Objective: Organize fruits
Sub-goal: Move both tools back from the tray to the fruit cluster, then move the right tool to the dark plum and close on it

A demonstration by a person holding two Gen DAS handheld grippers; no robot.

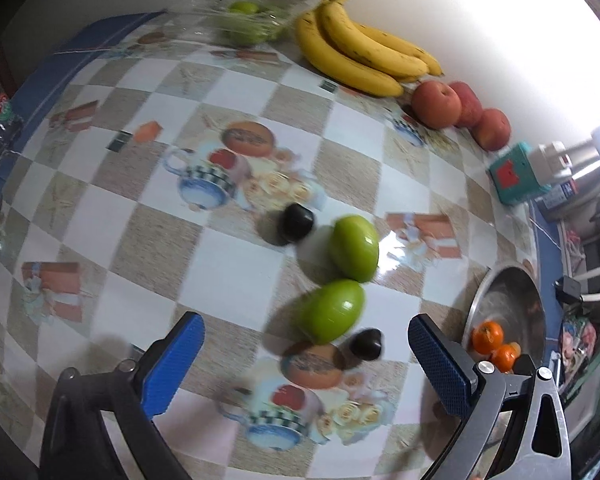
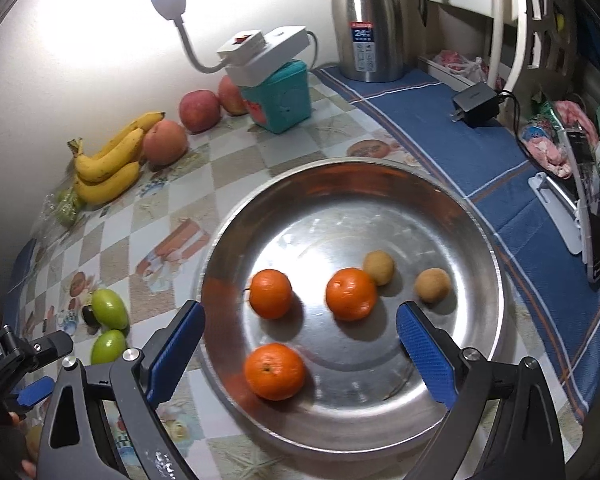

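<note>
My left gripper [image 1: 306, 364] hangs open over the tablecloth, nothing between its blue pads. Just ahead of it lie two green fruits [image 1: 332, 311] [image 1: 355, 248] and two small dark fruits [image 1: 366, 343] [image 1: 297, 222]. My right gripper [image 2: 300, 344] stands open above a steel bowl [image 2: 472, 220] that holds three oranges [image 2: 274, 371] [image 2: 270, 293] [image 2: 351, 294] and two small brown fruits [image 2: 378, 267] [image 2: 432, 285]. No pad touches any fruit. The bowl's rim [image 1: 476, 300] also shows at the right of the left wrist view.
Bananas [image 1: 360, 52] and red apples [image 1: 436, 104] lie along the wall, with a clear bag of green fruit [image 1: 244, 20] farther left. A teal box [image 2: 280, 96], a white lamp base [image 2: 260, 52], a steel flask [image 2: 368, 20] and a charger [image 2: 476, 104] stand behind the bowl.
</note>
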